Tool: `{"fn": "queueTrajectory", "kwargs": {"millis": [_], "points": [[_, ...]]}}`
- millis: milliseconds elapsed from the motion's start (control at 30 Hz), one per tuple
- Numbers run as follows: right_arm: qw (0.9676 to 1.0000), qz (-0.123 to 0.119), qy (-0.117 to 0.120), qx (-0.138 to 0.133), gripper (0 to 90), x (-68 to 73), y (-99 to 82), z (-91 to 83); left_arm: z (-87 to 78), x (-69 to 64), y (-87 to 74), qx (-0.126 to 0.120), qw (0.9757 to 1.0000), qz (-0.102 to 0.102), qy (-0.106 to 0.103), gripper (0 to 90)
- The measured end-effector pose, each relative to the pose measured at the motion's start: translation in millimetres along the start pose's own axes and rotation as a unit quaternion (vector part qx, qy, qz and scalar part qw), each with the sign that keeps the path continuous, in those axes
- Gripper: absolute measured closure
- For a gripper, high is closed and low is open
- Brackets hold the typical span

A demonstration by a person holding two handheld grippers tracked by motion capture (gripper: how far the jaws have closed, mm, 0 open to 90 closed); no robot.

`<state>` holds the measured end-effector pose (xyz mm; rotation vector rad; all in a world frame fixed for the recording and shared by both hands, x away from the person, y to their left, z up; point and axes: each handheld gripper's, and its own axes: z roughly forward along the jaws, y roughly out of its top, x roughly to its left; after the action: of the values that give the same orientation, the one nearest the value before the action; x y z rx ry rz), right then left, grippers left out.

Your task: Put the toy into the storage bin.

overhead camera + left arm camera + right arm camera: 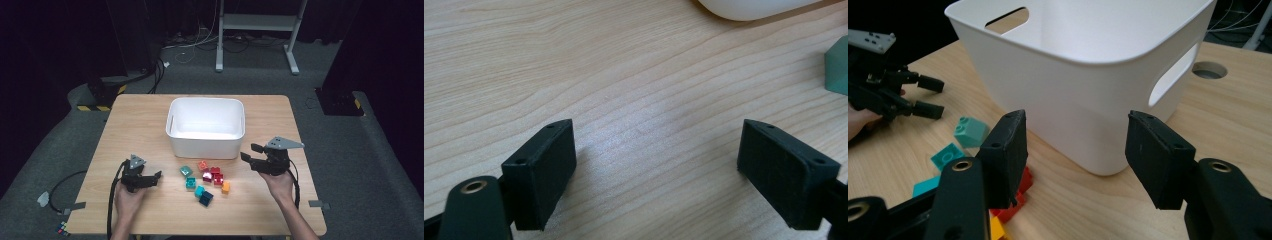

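Jaws of the right hand-held gripper [254, 152] stood partly spread and empty, touching nothing, above the worktop [140, 125] at about 3 o'clock from the toy bricks [206, 181]. The left hand-held gripper [152, 178], at 9 o'clock from them, was spread wide and empty too. The bricks lay in a loose cluster at 6 o'clock from the white bin [206, 126]. They looked light, stiff and a little slippery; I judged that pinching one across its flat sides would be safest.
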<state>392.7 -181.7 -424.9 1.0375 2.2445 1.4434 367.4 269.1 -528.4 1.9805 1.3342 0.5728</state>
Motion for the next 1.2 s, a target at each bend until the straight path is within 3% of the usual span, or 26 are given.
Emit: {"fn": "queueTrajectory", "kwargs": {"millis": [667,1200], "points": [[0.9980,0.001,0.045,0.046,39.5,31.4,-53.8,25.9,0.0,0.0,0.0,0.000,1.0000,0.000,0.000,15.9],[0.9943,-0.020,0.062,0.085,37.9,49.0,-75.0,49.3,0.0,-0.1,0.0,0.000,1.0000,0.000,0.000,15.9]]}}
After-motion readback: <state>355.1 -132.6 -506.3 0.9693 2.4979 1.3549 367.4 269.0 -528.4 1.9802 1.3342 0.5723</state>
